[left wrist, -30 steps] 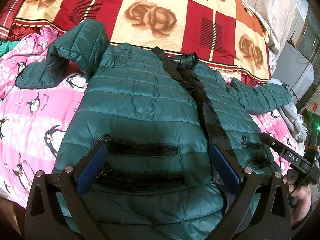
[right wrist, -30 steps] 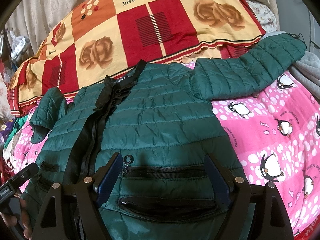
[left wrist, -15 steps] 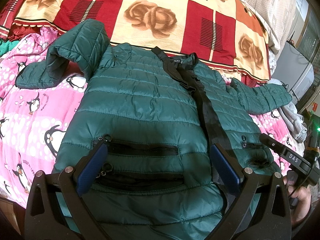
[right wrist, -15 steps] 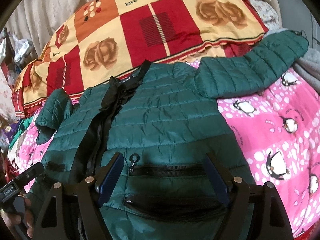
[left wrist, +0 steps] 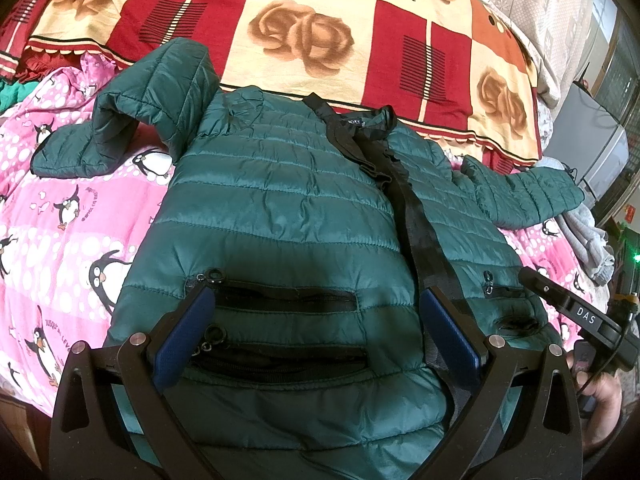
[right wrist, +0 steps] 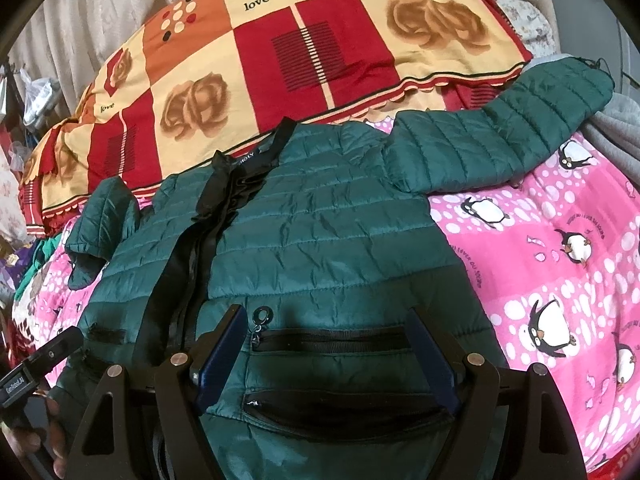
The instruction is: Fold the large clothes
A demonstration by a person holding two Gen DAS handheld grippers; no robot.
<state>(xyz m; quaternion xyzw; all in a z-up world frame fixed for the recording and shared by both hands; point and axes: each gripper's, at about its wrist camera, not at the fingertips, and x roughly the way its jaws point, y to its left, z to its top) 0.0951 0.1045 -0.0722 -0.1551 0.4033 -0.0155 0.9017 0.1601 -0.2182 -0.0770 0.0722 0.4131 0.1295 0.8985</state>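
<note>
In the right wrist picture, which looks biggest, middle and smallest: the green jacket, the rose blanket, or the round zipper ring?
1. green jacket, though it lies nearest the camera, which helps
2. rose blanket, close behind in size
3. round zipper ring, by far the smallest

A dark green quilted jacket point(left wrist: 280, 208) with a black zipper band point(left wrist: 416, 224) and black pocket openings fills the view ahead of the blue-padded left hand-held gripper point(left wrist: 316, 328). Either side of it lies a pink blanket point(right wrist: 560, 248) printed with penguins and white dots; beyond, a red, orange and cream checked cover point(left wrist: 320, 32) bearing brown roses.
</note>
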